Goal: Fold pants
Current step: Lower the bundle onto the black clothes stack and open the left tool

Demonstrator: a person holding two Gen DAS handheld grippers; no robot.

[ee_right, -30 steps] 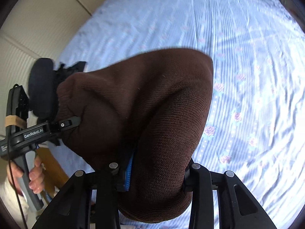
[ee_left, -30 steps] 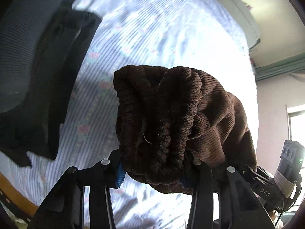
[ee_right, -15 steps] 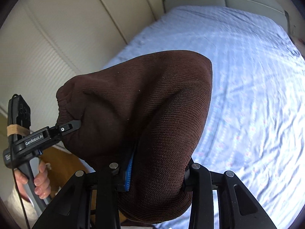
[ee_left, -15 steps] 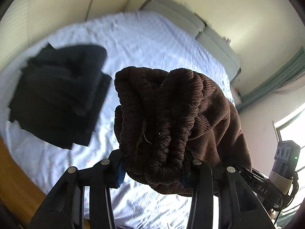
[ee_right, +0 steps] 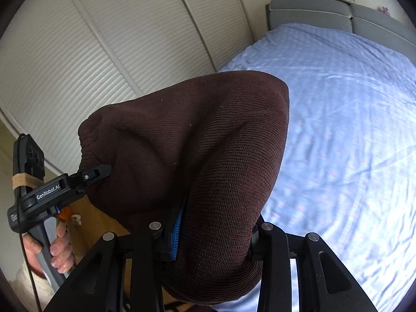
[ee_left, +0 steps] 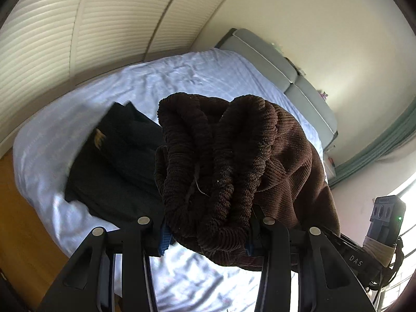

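The brown knit pants [ee_left: 221, 171] are bunched up and held in the air between both grippers. My left gripper [ee_left: 205, 236] is shut on the thick ribbed waistband end. My right gripper [ee_right: 213, 236] is shut on another fold of the same pants [ee_right: 197, 140]. In the right wrist view the left gripper [ee_right: 96, 175] shows at the left, clamped on the elastic edge. In the left wrist view part of the right gripper's body [ee_left: 364, 249] shows at the lower right. The pants hang above the near end of the bed.
A bed with a pale blue flowered sheet [ee_right: 351, 130] fills the room, with a grey headboard [ee_right: 338, 13] at its far end. A pile of folded black clothes [ee_left: 117, 166] lies on the bed's near left corner. Slatted wardrobe doors [ee_right: 104, 52] stand to the left. Wooden floor [ee_left: 23, 221] lies below.
Both grippers have tilted upward with the pants still clamped. The views swung from the sheet up to the wardrobe, headboard and wall. The black pile now sits behind the pants.
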